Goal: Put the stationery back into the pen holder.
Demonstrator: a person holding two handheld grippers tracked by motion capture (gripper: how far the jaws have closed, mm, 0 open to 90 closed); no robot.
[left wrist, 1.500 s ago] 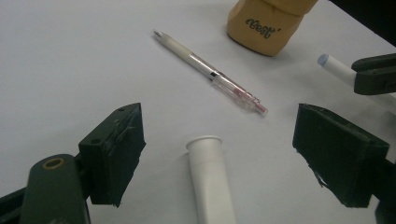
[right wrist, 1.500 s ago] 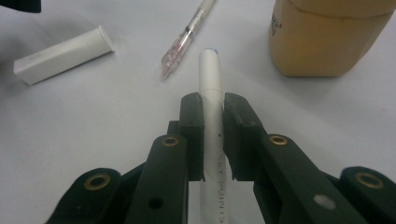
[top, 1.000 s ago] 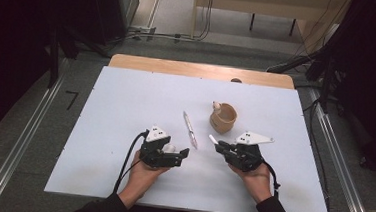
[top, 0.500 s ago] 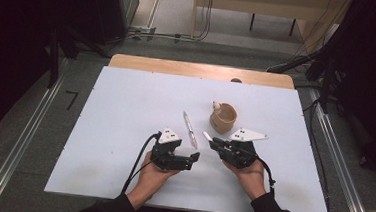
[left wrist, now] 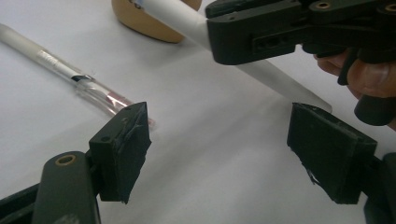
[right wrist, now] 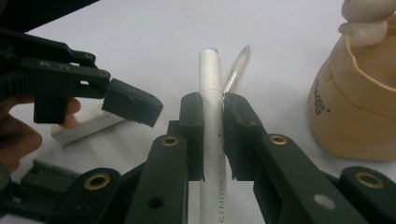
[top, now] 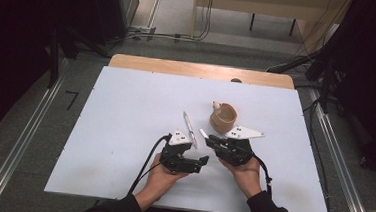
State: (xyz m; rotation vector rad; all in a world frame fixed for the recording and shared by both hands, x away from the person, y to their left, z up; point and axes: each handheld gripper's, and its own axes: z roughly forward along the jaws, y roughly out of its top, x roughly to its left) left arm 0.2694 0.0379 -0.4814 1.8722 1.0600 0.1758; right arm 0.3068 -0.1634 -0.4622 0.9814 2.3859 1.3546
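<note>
My right gripper point(right wrist: 213, 105) is shut on a white pen point(right wrist: 211, 70) that sticks out past its jaws; in the high view the right gripper point(top: 212, 140) points left and away, below a tan cup point(top: 224, 117). A second pen point(top: 189, 126), clear with a white end, lies on the table between the hands. My left gripper point(top: 199, 163) sits just left of the right one, open; its jaws have just been closing a little with nothing between the pads. In the left gripper view the left gripper point(left wrist: 224, 140) faces the held pen's point(left wrist: 266, 72) rear end, just above its right pad point(left wrist: 327, 149).
The tan cup point(right wrist: 359, 102) with a pale figure on its rim stands right of the held pen. The white tabletop point(top: 125, 111) stretches wide to the left and back, and a wooden strip point(top: 198, 69) runs along its far edge. Cables trail from both grippers toward the person.
My left gripper has slid right across the table, closer to the right gripper. The right gripper has stayed almost still, holding the white pen.
</note>
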